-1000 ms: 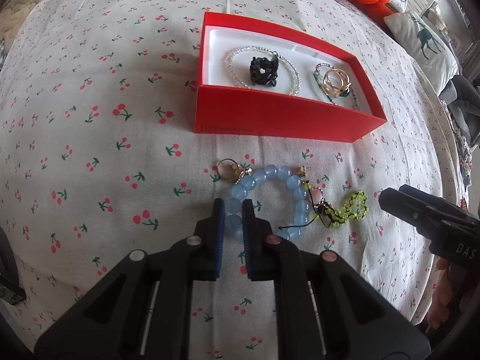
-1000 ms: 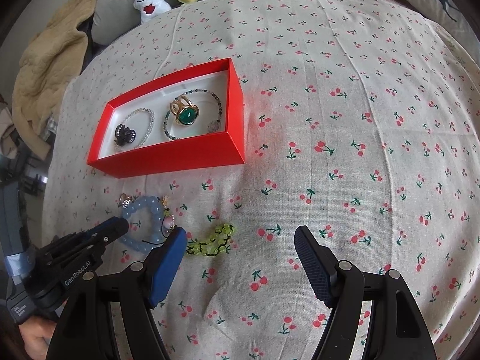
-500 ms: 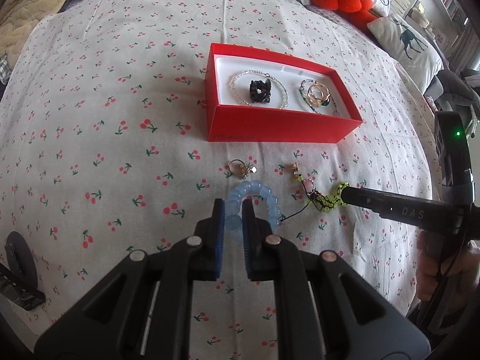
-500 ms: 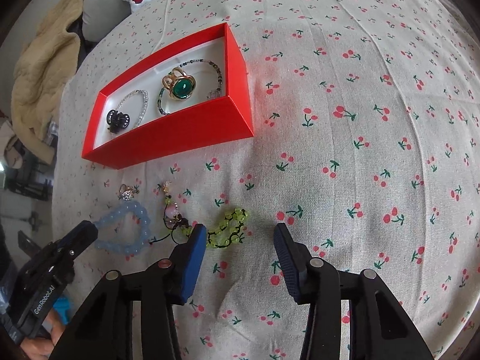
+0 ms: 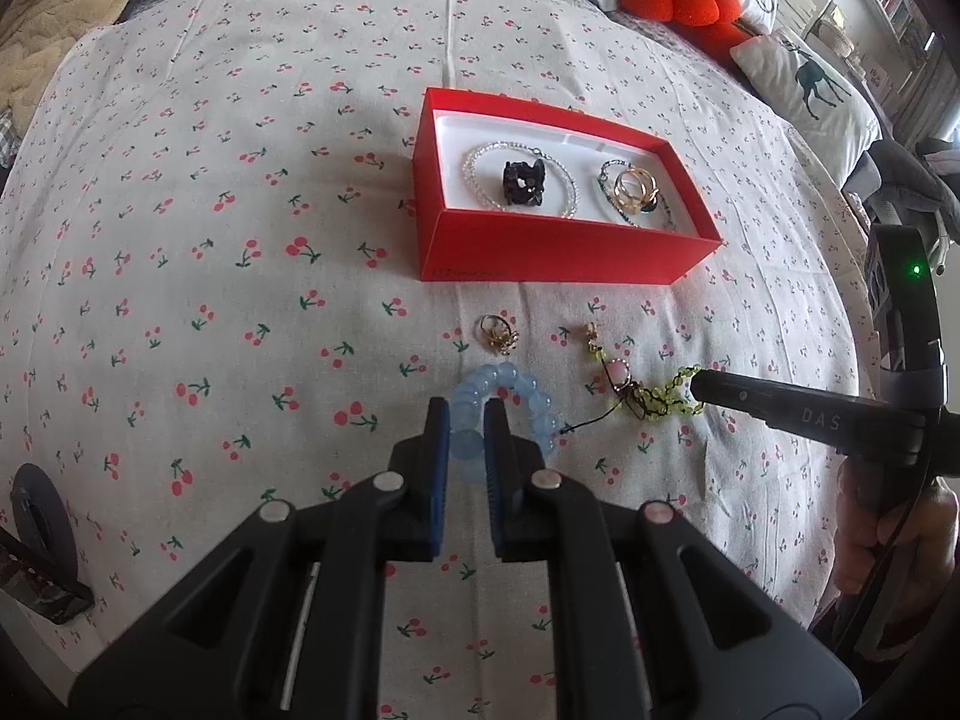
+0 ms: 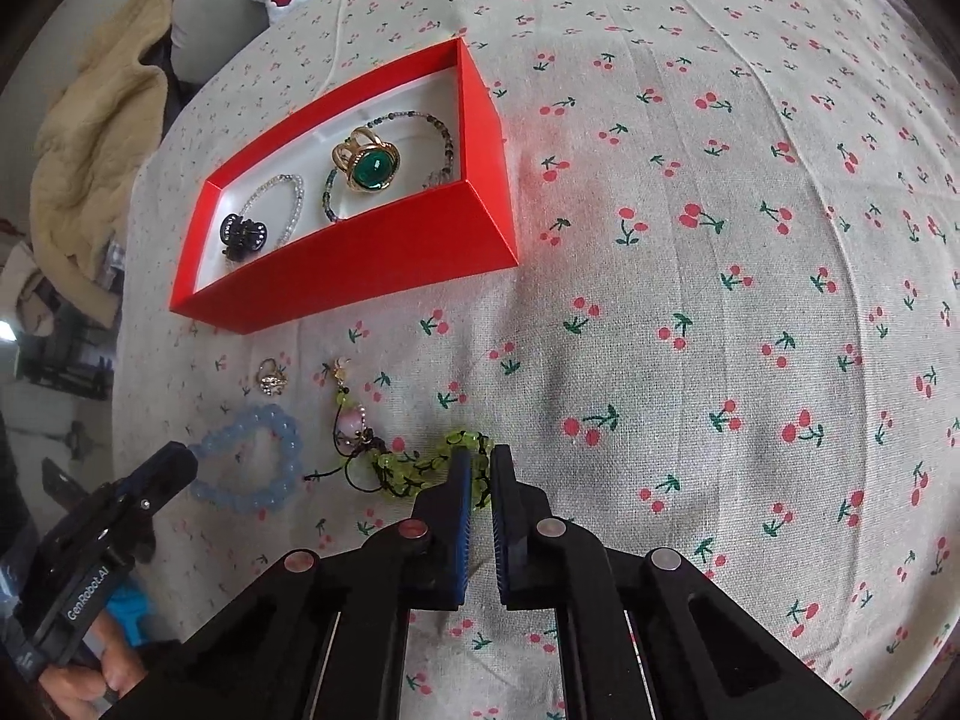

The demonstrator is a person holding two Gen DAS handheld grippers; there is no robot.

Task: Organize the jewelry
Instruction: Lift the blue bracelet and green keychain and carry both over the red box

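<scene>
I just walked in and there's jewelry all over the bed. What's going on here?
A person is sorting jewelry into a red box with two hand-held grippers. The left gripper is shut on a blue bead bracelet, and the right gripper is shut on a green bead bracelet; both bracelets look to be on the cherry-print cloth. A small gold ring and a pink charm lie loose nearby. The box already holds a clear bracelet, a black clip and a green-stone ring.
</scene>
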